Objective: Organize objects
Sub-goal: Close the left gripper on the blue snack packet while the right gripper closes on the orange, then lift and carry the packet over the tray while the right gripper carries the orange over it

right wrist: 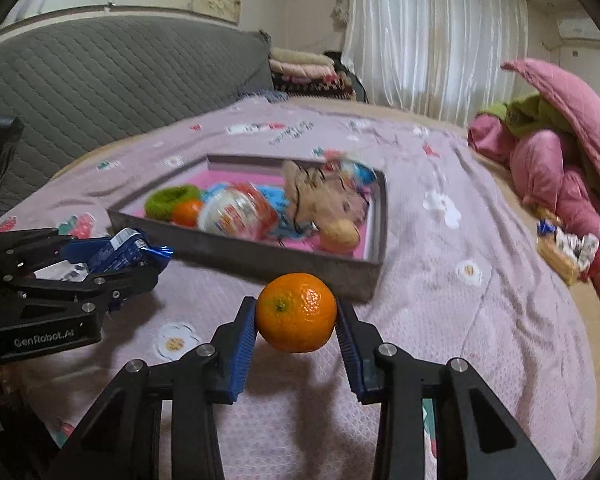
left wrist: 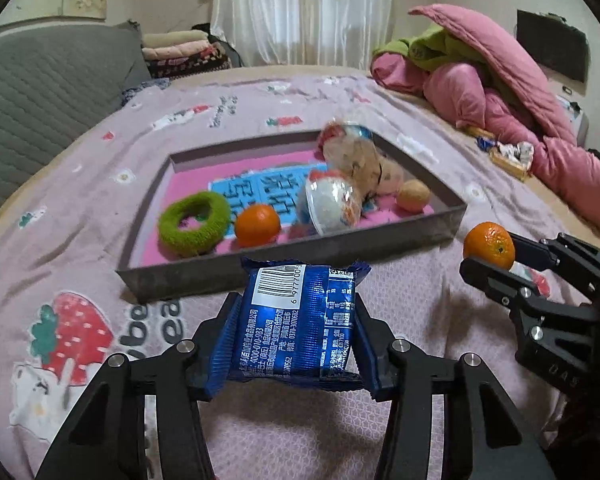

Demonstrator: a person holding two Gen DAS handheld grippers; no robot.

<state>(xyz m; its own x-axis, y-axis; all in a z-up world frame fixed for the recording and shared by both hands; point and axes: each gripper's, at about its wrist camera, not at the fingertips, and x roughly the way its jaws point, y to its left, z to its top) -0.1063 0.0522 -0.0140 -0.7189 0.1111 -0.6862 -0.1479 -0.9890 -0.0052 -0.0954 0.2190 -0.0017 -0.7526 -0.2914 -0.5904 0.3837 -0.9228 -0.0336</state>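
My left gripper (left wrist: 296, 320) is shut on a blue snack packet (left wrist: 298, 320) and holds it above the bedspread, just in front of the grey tray (left wrist: 292, 260). It also shows in the right wrist view (right wrist: 112, 256). My right gripper (right wrist: 296, 312) is shut on a tangerine (right wrist: 296, 311), held near the tray's front right corner (right wrist: 364, 280); it shows in the left wrist view (left wrist: 489, 245). In the tray lie a green ring (left wrist: 194, 223), another tangerine (left wrist: 257, 225), a round plastic-wrapped item (left wrist: 332, 204), a plush toy (left wrist: 364, 164) and a small yellowish ball (left wrist: 413, 195).
The tray sits on a bed with a pink patterned spread (left wrist: 80, 200). A heap of pink and green quilts (left wrist: 500, 76) lies at the right, with wrappers and a small box (left wrist: 508, 156) beside it. A grey padded headboard (right wrist: 100, 76) stands at the left.
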